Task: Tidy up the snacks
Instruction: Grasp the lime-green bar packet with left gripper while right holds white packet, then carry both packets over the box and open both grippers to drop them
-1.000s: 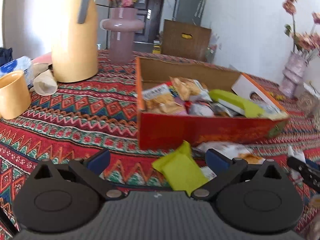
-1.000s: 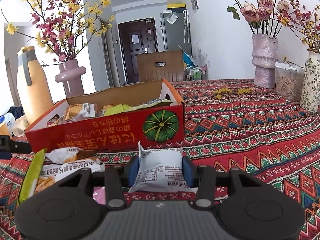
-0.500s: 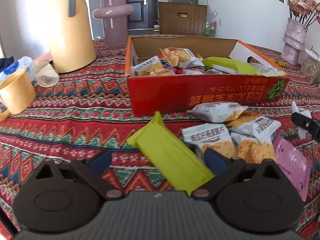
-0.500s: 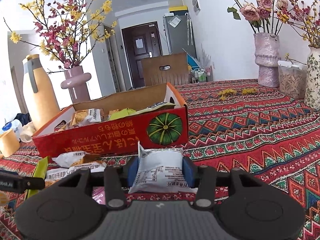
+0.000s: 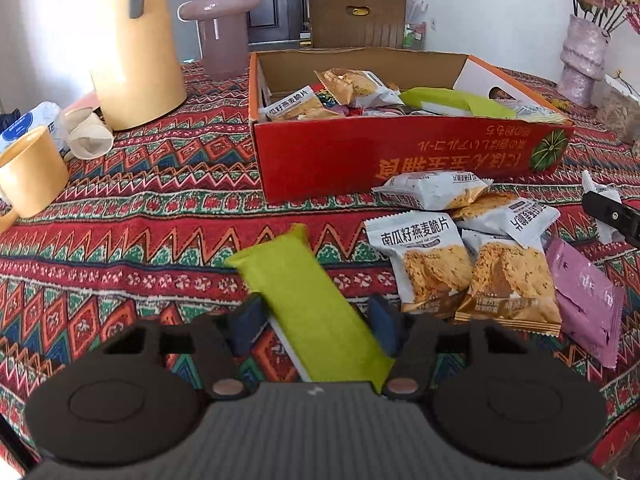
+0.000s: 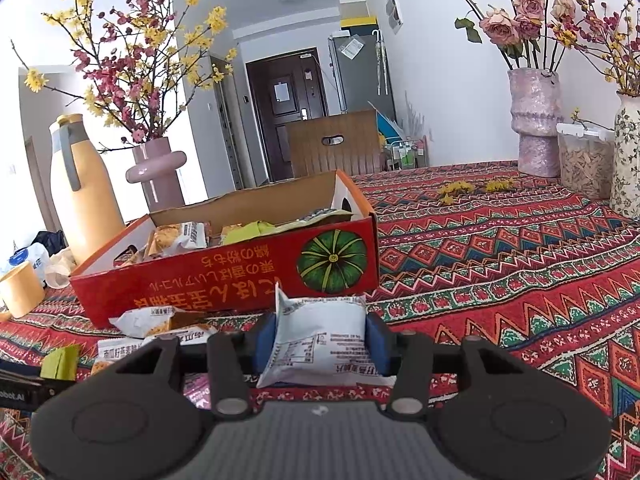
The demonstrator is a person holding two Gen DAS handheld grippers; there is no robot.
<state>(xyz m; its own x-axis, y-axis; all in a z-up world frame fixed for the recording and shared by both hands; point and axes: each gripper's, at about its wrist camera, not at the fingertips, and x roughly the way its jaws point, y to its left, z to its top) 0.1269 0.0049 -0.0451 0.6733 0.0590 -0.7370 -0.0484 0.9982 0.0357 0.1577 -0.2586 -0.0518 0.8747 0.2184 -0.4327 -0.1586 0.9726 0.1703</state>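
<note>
- Left gripper (image 5: 314, 322): jaws wide, straddling a green packet (image 5: 308, 304) that lies flat on the bench (image 5: 140, 240). Contact cannot be told.
- Right gripper (image 6: 320, 338): jaws closed on a white packet (image 6: 320, 344), held just in front of the red box (image 6: 224, 280).
- Box holds snacks — more packets (image 5: 460, 256) lie loose before it.
- Yellow jug (image 5: 134, 44) and mug (image 5: 30, 176) stand left.
</note>
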